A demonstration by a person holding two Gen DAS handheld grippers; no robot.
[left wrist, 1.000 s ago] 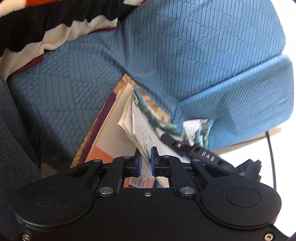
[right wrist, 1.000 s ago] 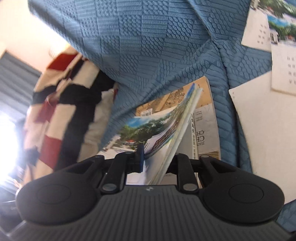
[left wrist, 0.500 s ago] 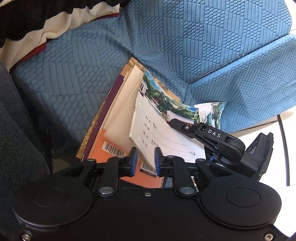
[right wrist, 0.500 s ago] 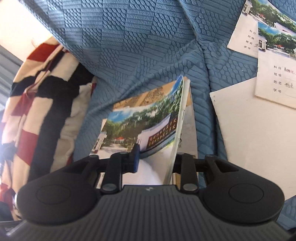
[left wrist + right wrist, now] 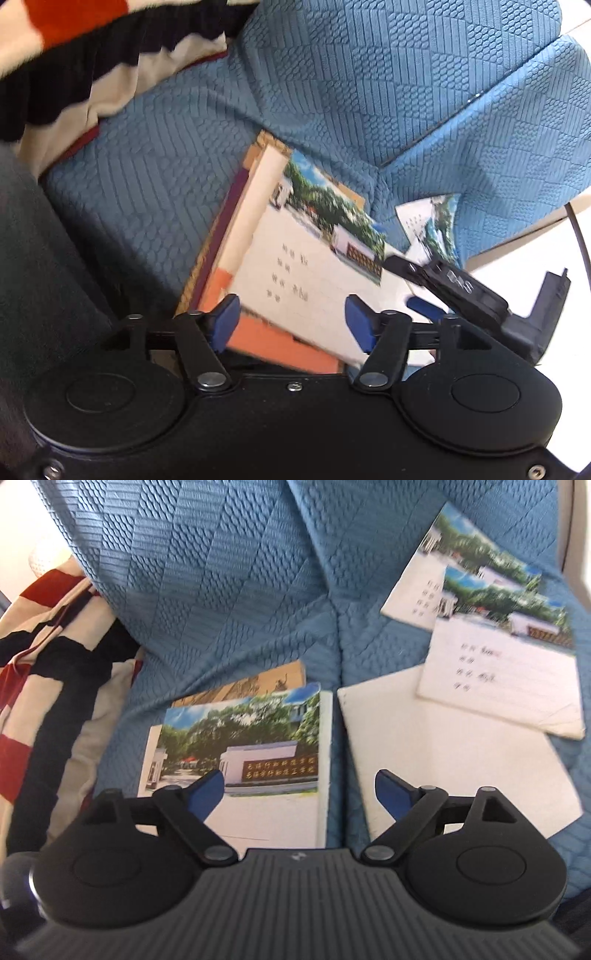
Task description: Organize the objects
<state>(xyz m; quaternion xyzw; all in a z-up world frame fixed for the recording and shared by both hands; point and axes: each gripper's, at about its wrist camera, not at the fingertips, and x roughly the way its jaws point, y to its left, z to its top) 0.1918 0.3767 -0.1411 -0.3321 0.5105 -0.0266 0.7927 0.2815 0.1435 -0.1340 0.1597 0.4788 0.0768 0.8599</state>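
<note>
Both tools hang over a blue quilted sofa cover (image 5: 229, 590), and both are letting their jaws swing apart. Left tool (image 5: 291, 321): its blue pads (image 5: 225, 317) stand wide on either side of the near edge of the top notebook (image 5: 306, 273), pressing on nothing. Right tool (image 5: 299, 794): its pads (image 5: 391, 794) are spread wider, with the right-hand edge of that notebook (image 5: 255, 753) and a strip of bare cover between them, and neither pad touches the booklet.

That notebook, with a photo of trees and a white gate wall on its cover, lies flat on top of a small stack on the sofa seat, close to the crease where the seat meets the backrest. Beneath it, the left wrist view shows an orange-covered book (image 5: 273, 339) and a dark maroon spine, and a tan book (image 5: 266, 683) pokes out at the far end. In the left wrist view the right tool (image 5: 461, 291) appears as a black arm at the stack's right side.

Just right of the stack lies a plain white sheet (image 5: 450, 753). Two more notebooks (image 5: 498, 664) with the same photo cover overlap each other at the sheet's far right corner, the nearer one partly resting on the sheet. A striped red, black and cream blanket (image 5: 48, 686) is bunched at the seat's left side.
</note>
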